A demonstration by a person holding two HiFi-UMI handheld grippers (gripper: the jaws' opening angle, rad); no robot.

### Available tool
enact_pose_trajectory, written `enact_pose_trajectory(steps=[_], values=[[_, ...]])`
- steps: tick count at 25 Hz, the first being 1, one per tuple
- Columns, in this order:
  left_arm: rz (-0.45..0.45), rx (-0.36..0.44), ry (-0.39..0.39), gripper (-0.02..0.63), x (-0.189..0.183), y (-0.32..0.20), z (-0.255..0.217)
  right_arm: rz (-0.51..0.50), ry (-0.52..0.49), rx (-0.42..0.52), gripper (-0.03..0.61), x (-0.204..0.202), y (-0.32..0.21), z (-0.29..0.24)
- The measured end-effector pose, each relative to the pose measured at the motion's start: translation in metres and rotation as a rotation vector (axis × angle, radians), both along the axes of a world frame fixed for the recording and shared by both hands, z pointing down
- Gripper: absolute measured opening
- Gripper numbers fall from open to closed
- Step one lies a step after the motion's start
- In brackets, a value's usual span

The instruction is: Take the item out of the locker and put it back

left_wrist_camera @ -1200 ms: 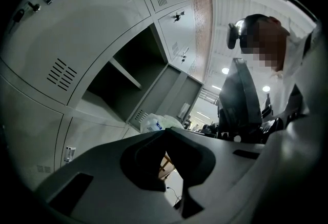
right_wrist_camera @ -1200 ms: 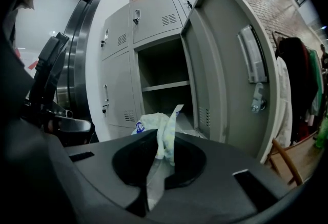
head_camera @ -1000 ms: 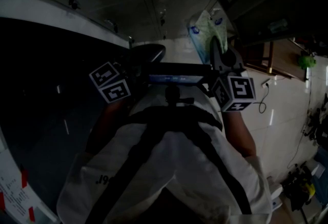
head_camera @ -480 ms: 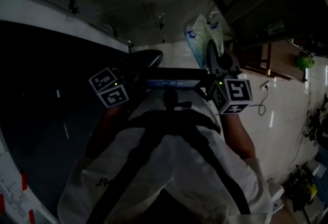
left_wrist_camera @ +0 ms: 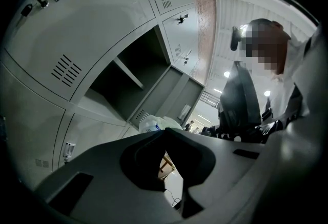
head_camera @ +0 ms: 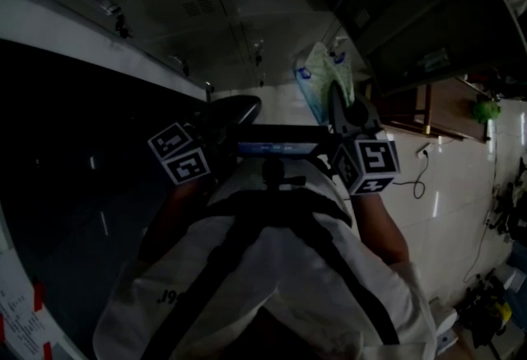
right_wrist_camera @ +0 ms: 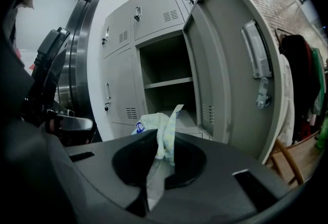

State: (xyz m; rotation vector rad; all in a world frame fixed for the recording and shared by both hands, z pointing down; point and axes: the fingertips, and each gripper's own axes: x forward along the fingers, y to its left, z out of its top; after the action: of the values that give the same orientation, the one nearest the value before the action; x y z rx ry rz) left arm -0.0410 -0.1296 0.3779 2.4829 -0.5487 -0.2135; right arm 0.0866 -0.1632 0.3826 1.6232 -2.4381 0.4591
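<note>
Two grippers are held side by side in front of the person's chest, seen from the head view. Right gripper (right_wrist_camera: 163, 140): fingers (right_wrist_camera: 220, 166) are pressed together, pinching a crumpled white plastic bag (right_wrist_camera: 163, 124) with pale green and blue print. The bag rises from the fingertips and stands clear of any surface. Left gripper (left_wrist_camera: 165, 131): fingers (left_wrist_camera: 97, 177) meet at the tips with nothing between them. A narrow slot behind the tips shows only background. In the left gripper view the bag appears just past those fingertips.

Beyond both grippers stands a grey metal locker (right_wrist_camera: 166, 100) with its door (right_wrist_camera: 225, 64) swung wide to the right. A horizontal shelf (right_wrist_camera: 168, 83) divides the open compartment into an upper and a lower space. The bag is outside the locker, in front of the lower space and apart from it. Neighbouring locker doors (right_wrist_camera: 120, 38), to the left and above, are closed.
</note>
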Motion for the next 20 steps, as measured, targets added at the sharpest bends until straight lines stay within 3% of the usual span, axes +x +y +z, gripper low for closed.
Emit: enact_pose_trajectory(steps=[20], values=[[-0.037, 0.051, -0.024, 0.0, -0.002, -0.029, -0.013, 0.002, 0.027, 0.095, 0.003, 0.003, -0.03, -0.031]])
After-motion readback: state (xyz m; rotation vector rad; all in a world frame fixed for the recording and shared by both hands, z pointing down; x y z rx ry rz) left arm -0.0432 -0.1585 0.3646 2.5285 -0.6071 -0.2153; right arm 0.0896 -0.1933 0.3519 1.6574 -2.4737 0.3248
